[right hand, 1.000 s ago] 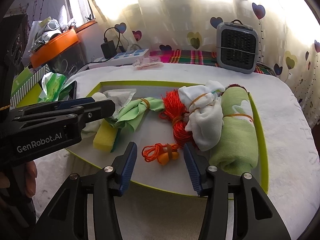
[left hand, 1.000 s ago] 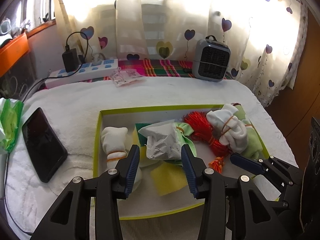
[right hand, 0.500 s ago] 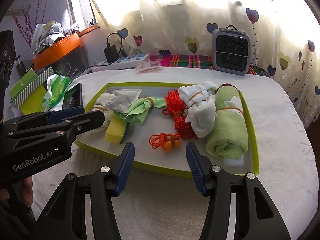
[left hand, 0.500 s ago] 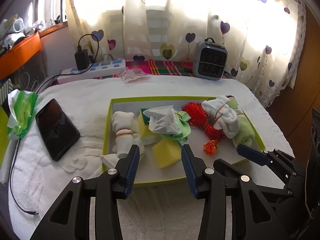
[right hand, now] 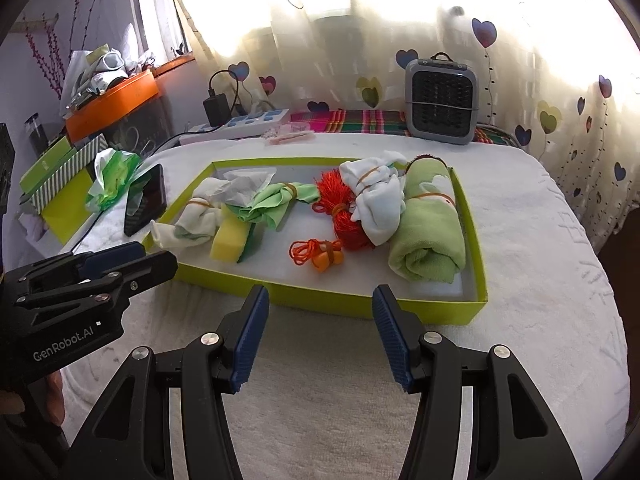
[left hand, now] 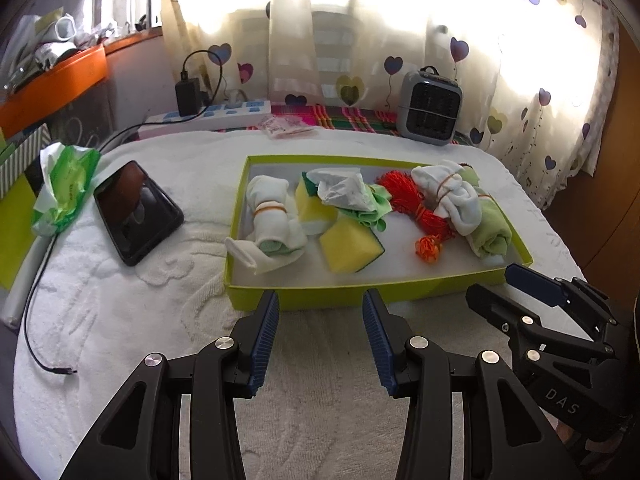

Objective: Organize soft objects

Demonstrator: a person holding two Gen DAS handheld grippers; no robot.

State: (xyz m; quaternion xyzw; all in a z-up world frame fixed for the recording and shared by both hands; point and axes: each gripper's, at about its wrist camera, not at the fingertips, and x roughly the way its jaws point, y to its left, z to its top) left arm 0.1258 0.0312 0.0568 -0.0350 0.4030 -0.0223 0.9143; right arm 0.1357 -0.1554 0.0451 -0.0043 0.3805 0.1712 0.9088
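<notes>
Grippers first, nearest the cams: left gripper (left hand: 318, 334) sat w/ jaws about half apart, nothing between them, over bare white towel (left hand: 320, 420) just short of the tray's near wall. Right gripper (right hand: 318, 338) was the same but a bit wider, jaws just been opening, also empty.

Tray (right hand: 320, 304), lime-green, shallow, lay beyond both tips w/ all soft items inside it. Both tools were outside it, so step in hand read as between picks or wrapping up. To do it well: come in over the near wall, not against it, since the tray looked light and likely to slide. Take bundles at the rubber-banded waist; squeeze sponges gently.

Count, near to far:
- 2 yellow sponges (left hand: 350, 246), one behind the other
- 1 small orange cord knot (right hand: 320, 254)
- 1 white sock bundle (left hand: 272, 216), left side, toe draped over the tray wall
- 1 rolled green towel (right hand: 430, 232), right side
- 1 red-orange cord hank (right hand: 344, 216)
- 1 white cloth bundle (right hand: 378, 196) leaning on the towel
- 1 green cloth (right hand: 276, 202), banded
- 1 crumpled paper (left hand: 344, 190) atop it

Beyond: 1 phone (left hand: 136, 210), 1 heater (right hand: 440, 102).
</notes>
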